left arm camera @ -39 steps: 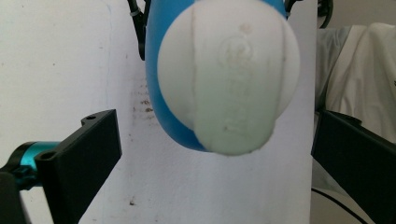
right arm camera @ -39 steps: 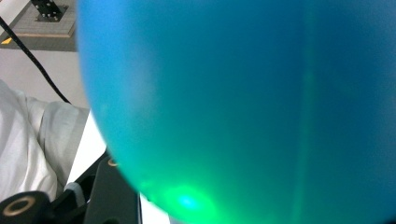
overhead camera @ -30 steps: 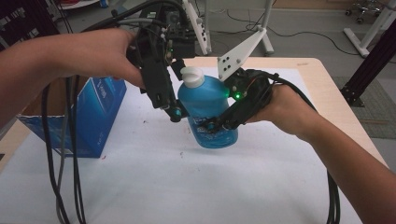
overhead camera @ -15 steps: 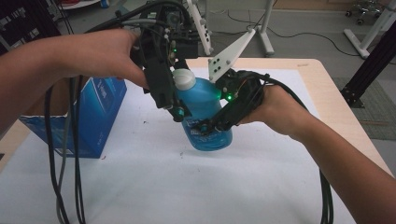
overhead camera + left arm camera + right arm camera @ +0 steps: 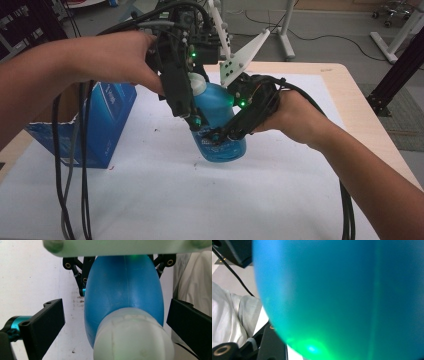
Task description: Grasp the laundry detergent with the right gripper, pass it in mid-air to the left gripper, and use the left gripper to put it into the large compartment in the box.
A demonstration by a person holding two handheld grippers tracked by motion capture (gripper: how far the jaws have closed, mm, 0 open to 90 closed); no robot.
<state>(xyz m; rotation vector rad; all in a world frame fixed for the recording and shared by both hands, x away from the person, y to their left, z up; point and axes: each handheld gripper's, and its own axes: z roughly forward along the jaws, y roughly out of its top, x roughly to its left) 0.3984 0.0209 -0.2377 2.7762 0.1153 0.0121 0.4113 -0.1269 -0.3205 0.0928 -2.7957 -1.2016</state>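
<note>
Bottle (image 5: 216, 112) grasped by right claw (image 5: 220, 136); left claw (image 5: 110, 322) released, straddling its untouched cap (image 5: 132, 337); uncapping remains.

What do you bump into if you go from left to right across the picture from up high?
Blue cardboard box → left gripper → blue bottle → right gripper, its fingers shut on the bottle → the hand holding that gripper.

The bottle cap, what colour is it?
White, on the blue bottle; the cap shows best in the left gripper view.
</note>
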